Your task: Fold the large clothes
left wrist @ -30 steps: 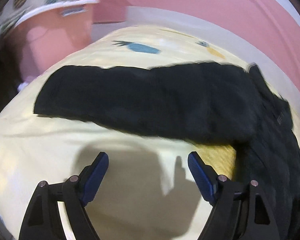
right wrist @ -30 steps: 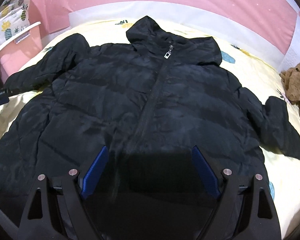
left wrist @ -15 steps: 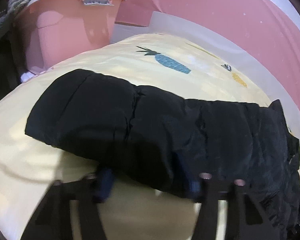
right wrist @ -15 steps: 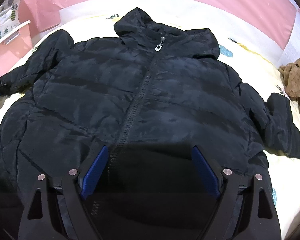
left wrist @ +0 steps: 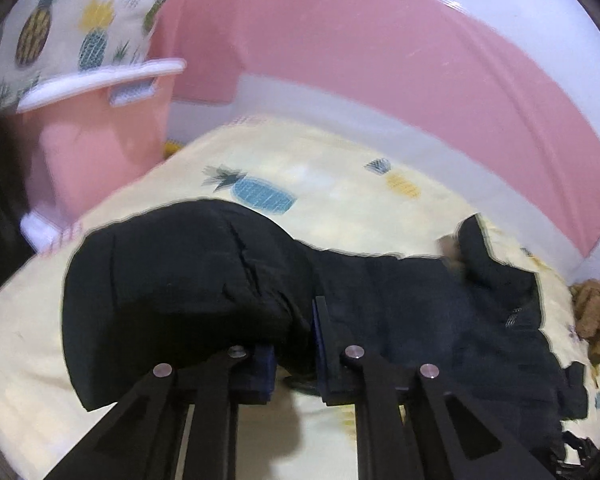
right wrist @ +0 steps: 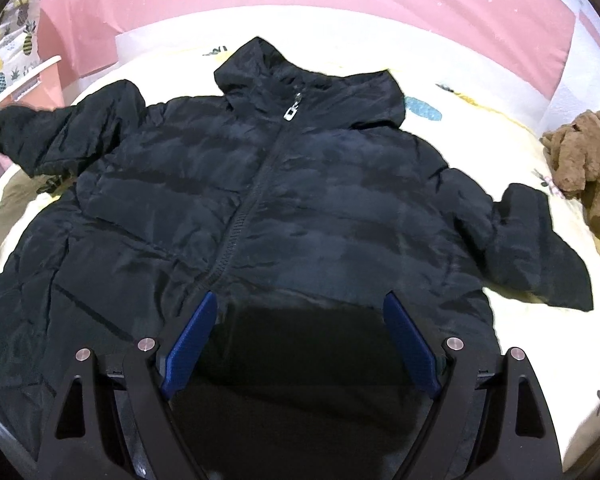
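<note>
Left wrist: pineapple-print bed sheet covering bed, pink wall behind. Left hand-held gripper pinching jacket sleeve.
Right wrist: black jacket lying flat on bed. Right hand-held gripper hovering above hem, jaws spread.

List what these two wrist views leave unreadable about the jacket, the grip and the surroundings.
- Left gripper contact: left wrist view, sleeve bulges over the fingers.
- Jacket hem: right wrist view, shadowed behind the right gripper.
- Sleeve's cuff: right wrist view, cut by the left edge.
- Brown plush toy: shape unclear.
</note>
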### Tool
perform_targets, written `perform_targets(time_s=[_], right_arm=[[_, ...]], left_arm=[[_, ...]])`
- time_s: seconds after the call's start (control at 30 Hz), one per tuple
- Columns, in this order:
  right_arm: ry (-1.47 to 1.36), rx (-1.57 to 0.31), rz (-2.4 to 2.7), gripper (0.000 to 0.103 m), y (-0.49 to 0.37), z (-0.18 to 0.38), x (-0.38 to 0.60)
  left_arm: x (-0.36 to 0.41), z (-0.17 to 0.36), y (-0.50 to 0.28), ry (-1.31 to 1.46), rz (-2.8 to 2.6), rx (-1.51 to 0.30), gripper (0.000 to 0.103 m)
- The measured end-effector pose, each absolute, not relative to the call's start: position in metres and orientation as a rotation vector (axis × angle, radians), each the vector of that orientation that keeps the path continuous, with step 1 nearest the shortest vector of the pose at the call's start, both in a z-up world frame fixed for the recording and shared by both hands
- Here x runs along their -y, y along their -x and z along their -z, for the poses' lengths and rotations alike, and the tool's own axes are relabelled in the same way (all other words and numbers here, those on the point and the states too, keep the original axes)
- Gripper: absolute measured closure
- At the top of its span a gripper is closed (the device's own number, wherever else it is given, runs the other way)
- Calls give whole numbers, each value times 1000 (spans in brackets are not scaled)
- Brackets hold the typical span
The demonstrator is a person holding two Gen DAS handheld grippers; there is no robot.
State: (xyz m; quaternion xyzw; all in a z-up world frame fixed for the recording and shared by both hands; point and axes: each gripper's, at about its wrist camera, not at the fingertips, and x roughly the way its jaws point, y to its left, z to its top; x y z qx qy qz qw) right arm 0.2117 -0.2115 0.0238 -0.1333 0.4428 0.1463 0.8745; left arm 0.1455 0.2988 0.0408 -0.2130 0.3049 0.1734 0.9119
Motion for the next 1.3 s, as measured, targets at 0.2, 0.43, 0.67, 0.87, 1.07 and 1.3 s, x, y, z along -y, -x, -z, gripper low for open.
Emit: perform_targets(time_s=[0.2,0.43,0.67,0.87,1.07,1.3], right_arm=[[251,-889,-295,18,-197,-41,234],[184,-854,-261,18,-185,-57,275],[113,-855,-226,18,-187,-56,311],[38,-861,-220,18,-198,-44,332],[-24,-882,-224,18,-210,-28,343],[-30,-874,-215,18,-220,-28,344]], left_arm=[[-238,-118,-148,372,-213,-557,89],[-145,-159,-180,300,-32,-557,90],[-61,-136,-237,260,120,-646,90],[7,-70,-288,257,228,-768,90],[51,3,-320,278,325,-863,76],[78,37,-332,330,440,-892,32]])
